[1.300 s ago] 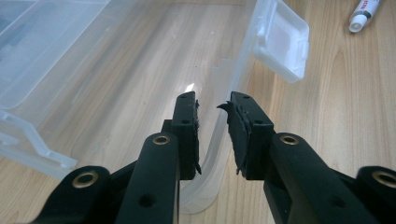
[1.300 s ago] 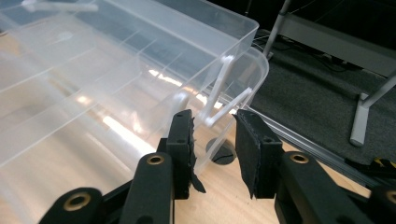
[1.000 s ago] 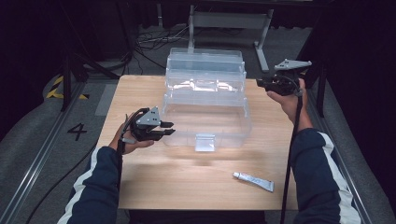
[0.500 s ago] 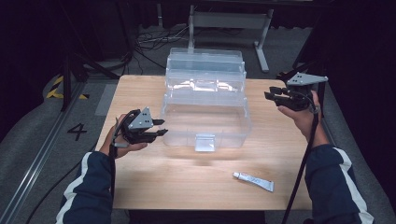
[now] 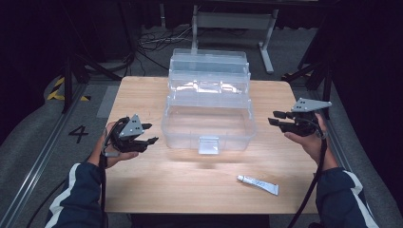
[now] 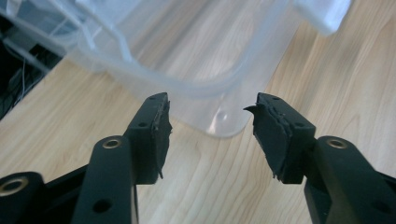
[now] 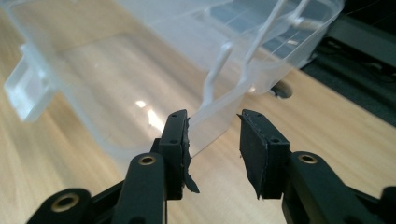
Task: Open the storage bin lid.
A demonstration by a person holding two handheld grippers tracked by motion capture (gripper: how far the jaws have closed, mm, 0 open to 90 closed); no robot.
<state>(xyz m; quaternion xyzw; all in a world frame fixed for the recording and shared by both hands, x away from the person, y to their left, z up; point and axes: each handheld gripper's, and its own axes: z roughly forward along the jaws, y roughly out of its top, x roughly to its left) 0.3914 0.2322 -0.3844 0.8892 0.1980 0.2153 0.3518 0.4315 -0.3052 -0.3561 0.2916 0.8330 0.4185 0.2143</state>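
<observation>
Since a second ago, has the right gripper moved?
Yes. The right gripper came down the high view, from beside the clear box's back to beside its front.

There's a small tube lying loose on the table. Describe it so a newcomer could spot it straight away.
Start at the clear plastic box standing open in the middle of the wooden table. Come toward the near edge, to the right of its front latch: the tube lies flat there. It is small, silvery and opaque.

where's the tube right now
In the high view the tube lies flat on the table near its front right edge, in front of the clear box.
</observation>
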